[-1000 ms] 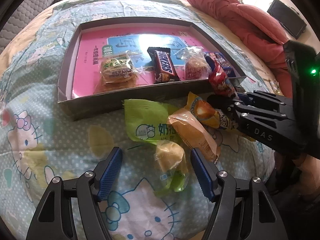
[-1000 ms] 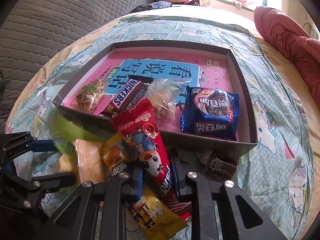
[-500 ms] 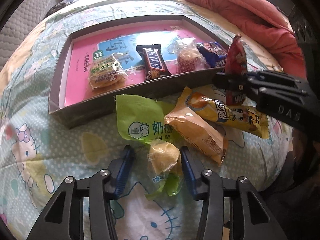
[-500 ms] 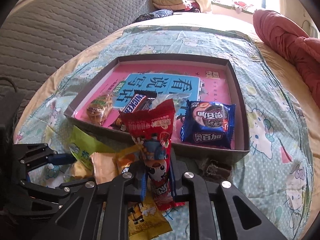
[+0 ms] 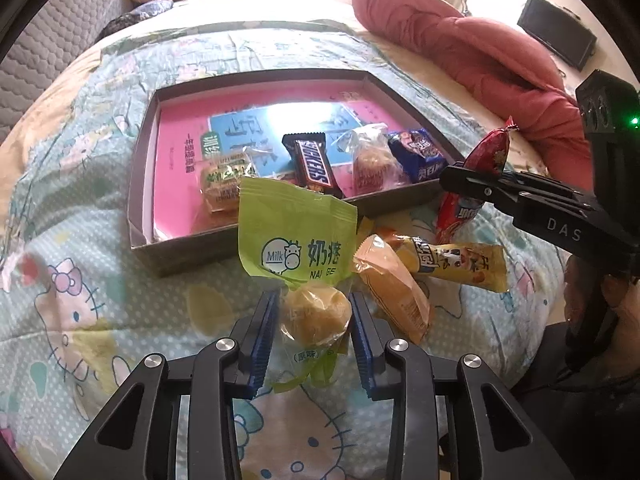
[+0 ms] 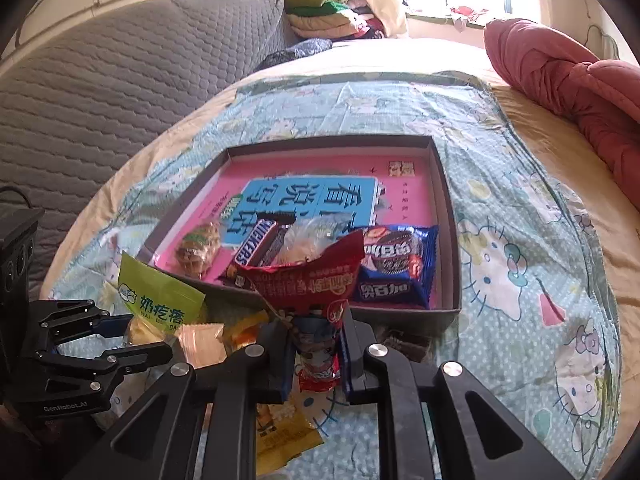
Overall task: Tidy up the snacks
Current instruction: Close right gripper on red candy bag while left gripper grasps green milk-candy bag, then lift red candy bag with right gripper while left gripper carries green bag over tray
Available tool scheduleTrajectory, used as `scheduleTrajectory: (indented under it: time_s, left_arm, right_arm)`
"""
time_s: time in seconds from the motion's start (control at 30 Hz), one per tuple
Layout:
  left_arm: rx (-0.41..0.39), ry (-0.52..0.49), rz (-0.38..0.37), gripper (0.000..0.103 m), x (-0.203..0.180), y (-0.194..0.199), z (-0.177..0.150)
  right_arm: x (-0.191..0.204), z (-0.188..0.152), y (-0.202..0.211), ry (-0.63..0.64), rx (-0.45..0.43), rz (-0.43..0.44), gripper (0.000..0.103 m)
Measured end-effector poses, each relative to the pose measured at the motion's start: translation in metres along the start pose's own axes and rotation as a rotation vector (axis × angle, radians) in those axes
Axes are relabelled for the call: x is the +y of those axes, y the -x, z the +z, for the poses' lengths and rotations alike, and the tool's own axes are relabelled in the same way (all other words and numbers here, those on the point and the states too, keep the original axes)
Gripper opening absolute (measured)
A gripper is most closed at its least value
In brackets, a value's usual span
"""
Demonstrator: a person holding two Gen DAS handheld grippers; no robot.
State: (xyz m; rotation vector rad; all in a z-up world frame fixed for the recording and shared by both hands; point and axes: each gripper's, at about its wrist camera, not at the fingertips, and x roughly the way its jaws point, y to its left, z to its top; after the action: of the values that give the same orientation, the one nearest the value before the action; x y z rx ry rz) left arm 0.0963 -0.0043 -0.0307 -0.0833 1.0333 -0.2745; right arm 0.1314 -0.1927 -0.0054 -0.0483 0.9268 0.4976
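My left gripper (image 5: 314,300) has its jaws closing, with the blue pads pressing on the round yellow lump in the green milk-snack packet (image 5: 296,232). The packet's top stands upright in front of the grey box (image 5: 180,248). To the right, my right gripper (image 6: 316,320) is shut on a red snack packet (image 6: 312,276) and holds it upright above the bed near the box's front wall. Inside the box lie a Snickers bar (image 5: 314,164), a blue cookie packet (image 5: 418,156) and two clear-wrapped pastries. An orange packet (image 5: 394,296) and a yellow packet (image 5: 460,264) lie on the bedspread.
A small dark candy (image 6: 404,344) lies by the box's front right corner. A red quilt (image 5: 460,44) is heaped at the bed's far right. A grey padded headboard (image 6: 120,80) and folded clothes (image 6: 328,12) stand behind the bed.
The left jaws have narrowed onto the green packet and raised it, so its top now stands up. The right gripper has lifted the red packet off the other snacks.
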Motion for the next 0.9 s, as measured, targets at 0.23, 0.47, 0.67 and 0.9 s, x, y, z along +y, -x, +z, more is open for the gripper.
scheduleTrajectory:
  time_s: [0.23,0.47,0.67,0.9]
  left_arm:
    - [-0.048,0.018,-0.021,0.037,0.009,0.014,0.000]
    - [-0.107,0.039,-0.024,0.037,0.012,0.027,0.002]
    - [-0.165,0.042,-0.005,0.037,0.014,0.038,0.007]
    - [-0.182,0.057,-0.001,0.037,0.018,0.041,0.009]
  right_arm:
    - [-0.002,0.003,0.007,-0.009,-0.020,0.002,0.018]
    - [-0.004,0.006,0.014,-0.030,-0.050,0.016,0.018]
    - [-0.006,0.010,0.017,-0.043,-0.067,0.016,0.018]
    - [-0.009,0.012,0.022,-0.057,-0.091,0.025,0.018]
